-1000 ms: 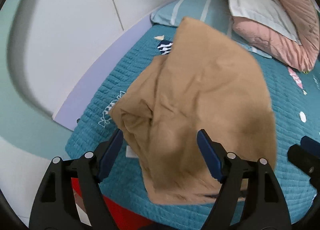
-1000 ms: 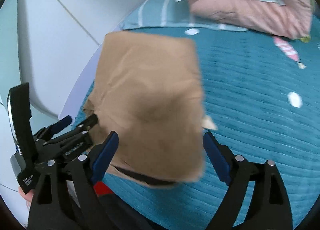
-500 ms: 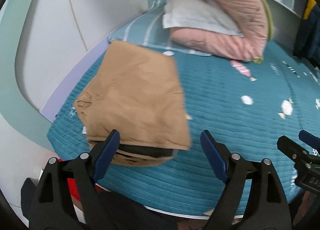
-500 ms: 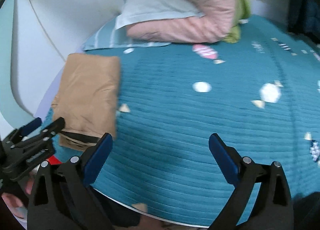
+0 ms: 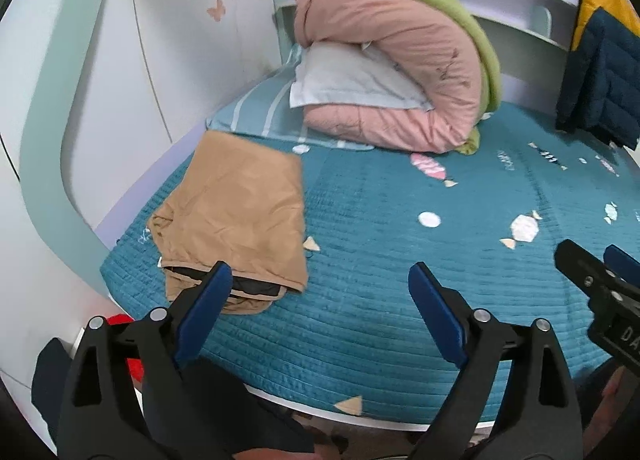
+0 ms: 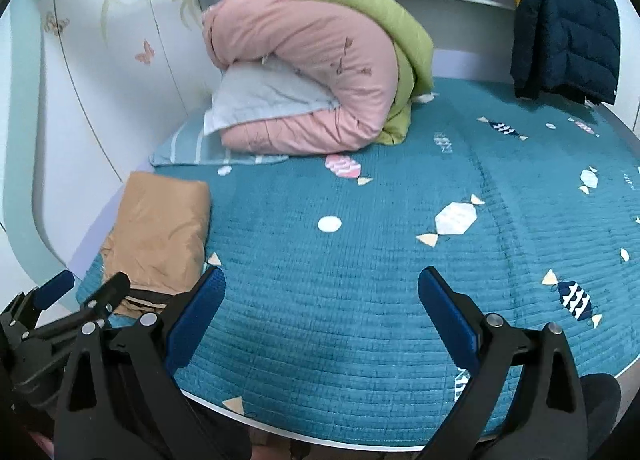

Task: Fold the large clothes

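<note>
A tan garment [image 5: 240, 212] lies folded in a rectangle at the near left corner of the teal bed [image 5: 400, 244], a dark lining showing at its near edge. My left gripper [image 5: 318, 274] hovers above the bed just right of the garment, its jaws opening, and nothing is between its blue pads. In the right wrist view the tan garment [image 6: 160, 228] sits far left, and my right gripper [image 6: 320, 274] stands open over bare quilt [image 6: 360, 280], holding nothing. Each gripper shows at the edge of the other's view: the right gripper [image 5: 592, 280] and the left gripper [image 6: 80, 300].
A rolled pink and green duvet [image 5: 400, 72] with a pale pillow [image 5: 348, 80] lies at the head of the bed. A navy and yellow puffer jacket [image 6: 564, 28] hangs at the back right. White cupboard doors [image 5: 120, 100] line the left side. The bed's near edge runs below the grippers.
Both grippers have drawn back and risen away from the tan garment and opened wider. The garment, which filled both views, now lies folded at the left on the bed.
</note>
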### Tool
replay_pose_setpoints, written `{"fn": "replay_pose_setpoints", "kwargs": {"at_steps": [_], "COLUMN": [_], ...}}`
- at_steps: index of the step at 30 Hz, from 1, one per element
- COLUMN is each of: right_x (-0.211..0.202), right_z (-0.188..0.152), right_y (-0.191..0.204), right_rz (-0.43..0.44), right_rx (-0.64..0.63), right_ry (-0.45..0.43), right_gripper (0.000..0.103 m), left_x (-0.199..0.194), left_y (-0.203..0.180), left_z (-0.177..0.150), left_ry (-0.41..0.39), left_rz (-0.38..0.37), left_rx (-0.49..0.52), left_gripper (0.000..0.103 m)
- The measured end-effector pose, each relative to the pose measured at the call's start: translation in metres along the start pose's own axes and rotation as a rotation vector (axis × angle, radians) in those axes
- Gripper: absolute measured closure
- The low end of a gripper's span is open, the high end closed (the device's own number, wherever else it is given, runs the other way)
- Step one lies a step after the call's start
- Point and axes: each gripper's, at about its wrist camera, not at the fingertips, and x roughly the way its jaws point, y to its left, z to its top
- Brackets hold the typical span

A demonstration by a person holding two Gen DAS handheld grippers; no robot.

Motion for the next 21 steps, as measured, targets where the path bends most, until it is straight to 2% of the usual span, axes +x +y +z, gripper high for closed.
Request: {"fn": "replay_pose_setpoints", "kwargs": {"at_steps": [8, 21], "right_x": [-0.044, -0.084], "right_z": [-0.007, -0.007], "right_y": [0.001, -0.012], "right_rz": [-0.025, -0.066], "right_rx": [-0.11, -0.134], "right_ry": [-0.095, -0.186], "right_gripper": [0.009, 0.009], "left_x": [-0.043, -0.086], "left_y": [-0.021, -0.035], "left_z": [-0.003, -0.006], "left_ry": [-0.053, -0.109], "left_rz": [-0.014, -0.03], "left_rx": [0.022, 0.034], "left_gripper": [0.011, 0.011]}}
